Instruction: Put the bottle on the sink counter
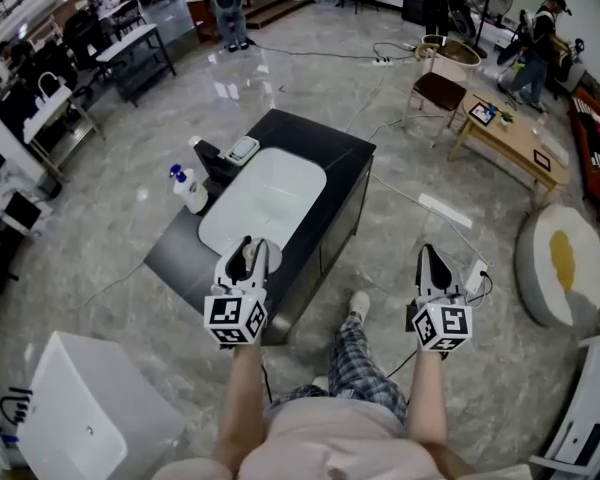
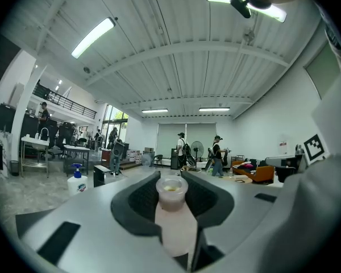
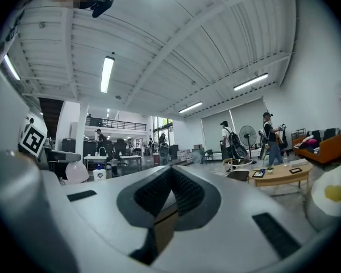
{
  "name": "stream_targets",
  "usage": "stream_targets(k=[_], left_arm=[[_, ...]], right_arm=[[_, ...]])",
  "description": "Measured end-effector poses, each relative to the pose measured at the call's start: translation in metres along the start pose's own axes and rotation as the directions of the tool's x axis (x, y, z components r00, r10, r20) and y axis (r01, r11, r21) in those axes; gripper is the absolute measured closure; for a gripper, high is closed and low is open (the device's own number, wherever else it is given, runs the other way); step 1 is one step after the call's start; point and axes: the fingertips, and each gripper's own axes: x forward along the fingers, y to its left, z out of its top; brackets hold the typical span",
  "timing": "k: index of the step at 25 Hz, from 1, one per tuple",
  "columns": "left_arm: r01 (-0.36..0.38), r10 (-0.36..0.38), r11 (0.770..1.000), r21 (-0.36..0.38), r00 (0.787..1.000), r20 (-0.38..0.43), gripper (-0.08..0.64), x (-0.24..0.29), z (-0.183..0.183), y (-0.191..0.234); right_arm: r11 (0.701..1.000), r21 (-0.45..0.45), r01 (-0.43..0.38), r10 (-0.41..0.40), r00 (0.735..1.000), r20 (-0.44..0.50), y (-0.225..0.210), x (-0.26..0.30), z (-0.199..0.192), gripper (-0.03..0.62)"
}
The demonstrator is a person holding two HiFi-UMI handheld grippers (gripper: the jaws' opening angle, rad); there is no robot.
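A small pale pink bottle (image 2: 174, 220) with a clear cap stands between the jaws of my left gripper (image 2: 171, 181), which is shut on it. In the head view my left gripper (image 1: 247, 256) hangs over the near end of the dark sink counter (image 1: 330, 150), by the front rim of the white basin (image 1: 265, 203). My right gripper (image 1: 430, 260) is off to the right of the counter, above the floor. Its jaws (image 3: 169, 172) are shut with nothing between them.
A white pump bottle (image 1: 188, 188) with a blue top stands on the counter's left side, beside a black faucet (image 1: 215, 160) and a small dish (image 1: 243, 150). A white box (image 1: 95, 418) lies at lower left. A wooden table (image 1: 510, 133), a chair (image 1: 440, 88) and a round white cushion (image 1: 560, 263) stand to the right.
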Motion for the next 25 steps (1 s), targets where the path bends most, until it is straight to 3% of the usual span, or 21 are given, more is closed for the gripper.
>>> stream_targets(k=[7, 14, 20, 25], left_arm=[[-0.041, 0.041, 0.999, -0.027, 0.999, 0.020, 0.428, 0.093, -0.006, 0.018], [-0.114, 0.114, 0.992, -0.049, 0.993, 0.011, 0.428, 0.186, 0.006, 0.034], [-0.200, 0.201, 0.978, -0.052, 0.979, 0.019, 0.428, 0.264, 0.029, 0.065], [-0.267, 0.268, 0.962, -0.052, 0.963, 0.025, 0.428, 0.306, 0.033, 0.086]], right_arm=[[0.998, 0.010, -0.057, 0.057, 0.998, -0.001, -0.036, 0.106, -0.014, 0.577], [0.984, 0.013, -0.179, 0.179, 0.984, -0.024, -0.060, 0.234, 0.000, 0.577], [0.951, 0.014, -0.310, 0.310, 0.950, -0.041, -0.058, 0.356, 0.015, 0.577], [0.915, 0.021, -0.403, 0.403, 0.913, -0.057, -0.053, 0.426, 0.012, 0.577]])
